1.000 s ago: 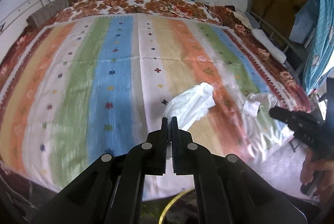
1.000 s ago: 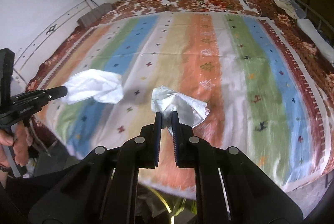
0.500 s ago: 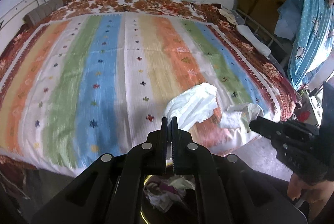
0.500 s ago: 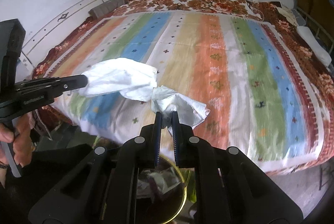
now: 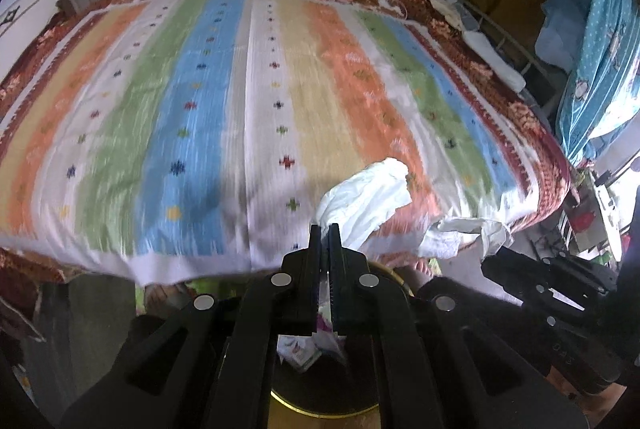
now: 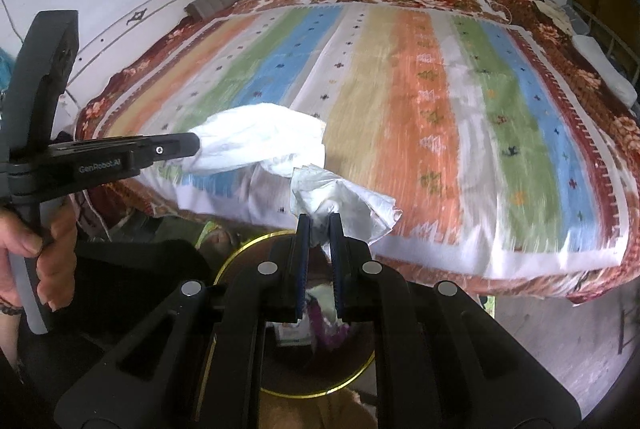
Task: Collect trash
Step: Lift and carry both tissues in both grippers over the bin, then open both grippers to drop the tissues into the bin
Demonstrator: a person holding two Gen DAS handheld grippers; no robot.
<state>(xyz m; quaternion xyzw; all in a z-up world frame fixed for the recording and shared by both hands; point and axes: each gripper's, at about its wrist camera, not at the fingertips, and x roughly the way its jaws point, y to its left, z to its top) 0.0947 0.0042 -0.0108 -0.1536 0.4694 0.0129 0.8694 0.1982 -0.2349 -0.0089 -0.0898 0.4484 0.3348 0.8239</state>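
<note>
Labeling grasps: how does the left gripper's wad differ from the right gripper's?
The left wad is bright white, smooth and puffy; the right wad is greyer, crinkled and slightly shiny. In the right wrist view the left wad looks larger than the right wad. The left gripper is pinched nearly flat on its wad; the right gripper shows a wider gap on its wad. Both are held clear of the bed, above the gold-rimmed bin.

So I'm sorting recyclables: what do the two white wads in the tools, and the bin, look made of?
Left wad: probably soft tissue or thin paper, matte, with limp folds. Right wad: looks like thin plastic film or a wrapper, greyer, slightly glossy, with sharp crinkles. Bin: dark with a shiny gold rim, metal or plastic; can't tell which.
</note>
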